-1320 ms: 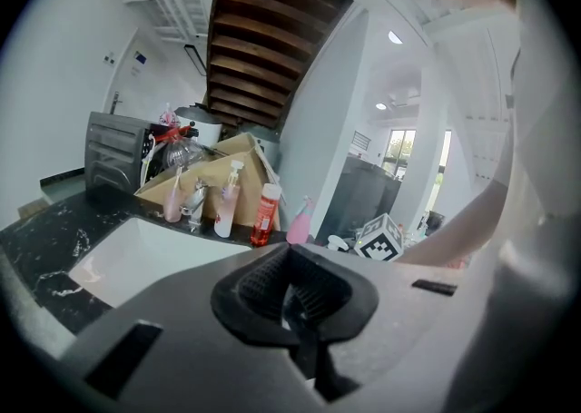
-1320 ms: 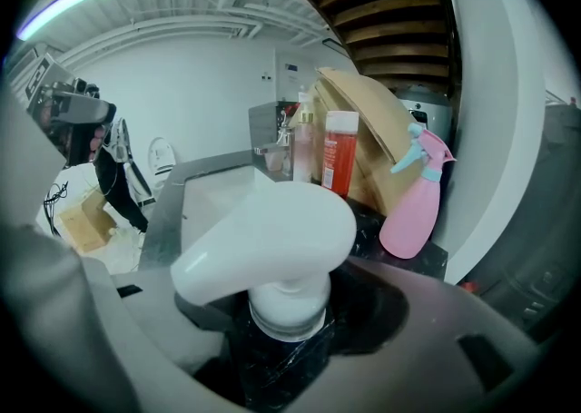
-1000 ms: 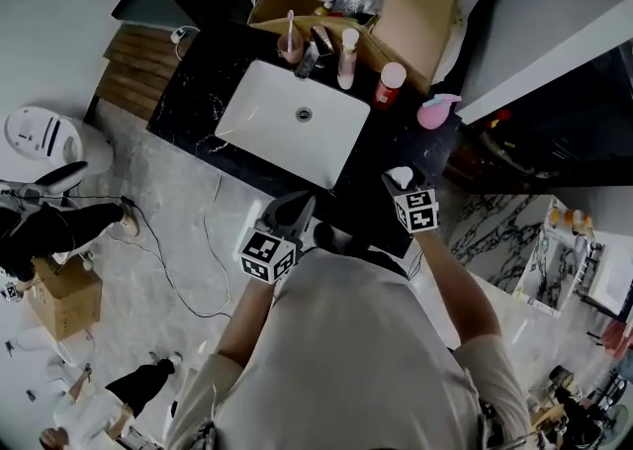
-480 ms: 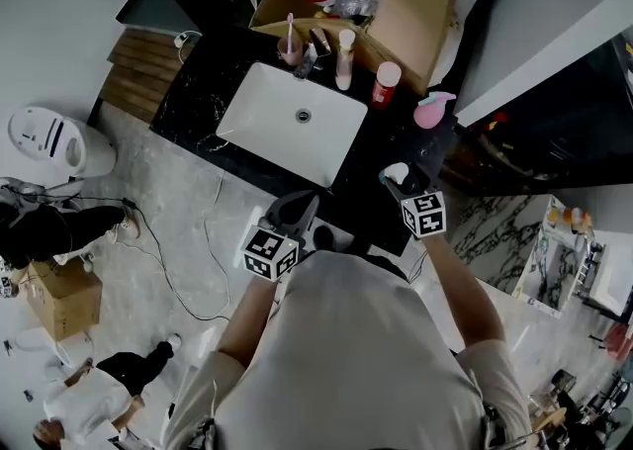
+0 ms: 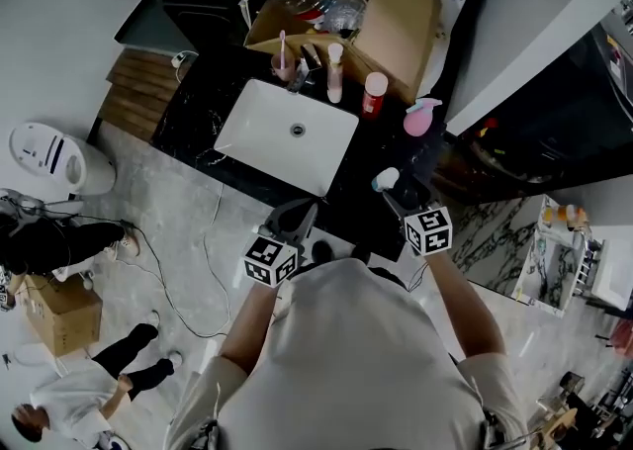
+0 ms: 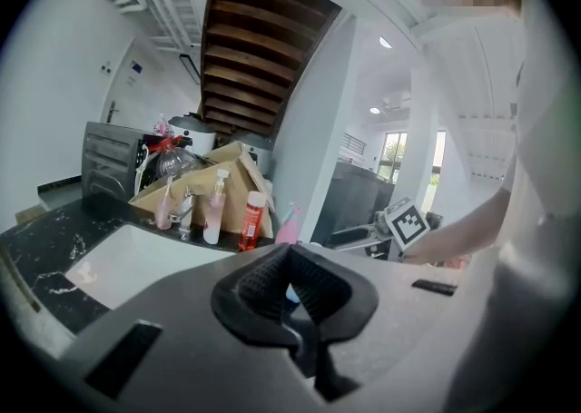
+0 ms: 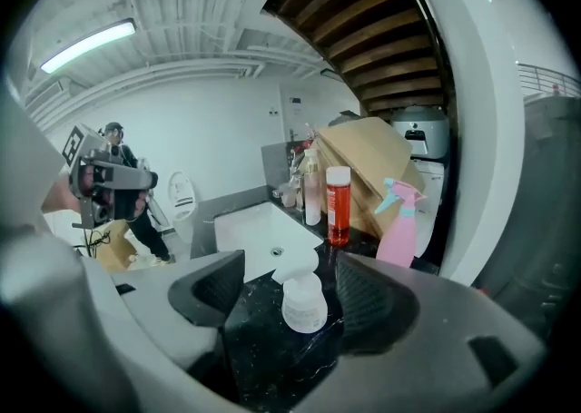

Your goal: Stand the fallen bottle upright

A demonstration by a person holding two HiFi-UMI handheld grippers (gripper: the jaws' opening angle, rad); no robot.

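Your counter [image 5: 193, 112] looks like polished black stone, glossy with white veins. The sink [image 5: 262, 141] is smooth, shiny white ceramic. The pump bottle [image 7: 304, 306] is frosted white plastic and the red bottle [image 7: 338, 211] is glossy plastic. The box [image 5: 396, 23] is matt brown cardboard. The pads [image 7: 372, 303] on your right gripper [image 7: 290, 286] are ribbed matt black.
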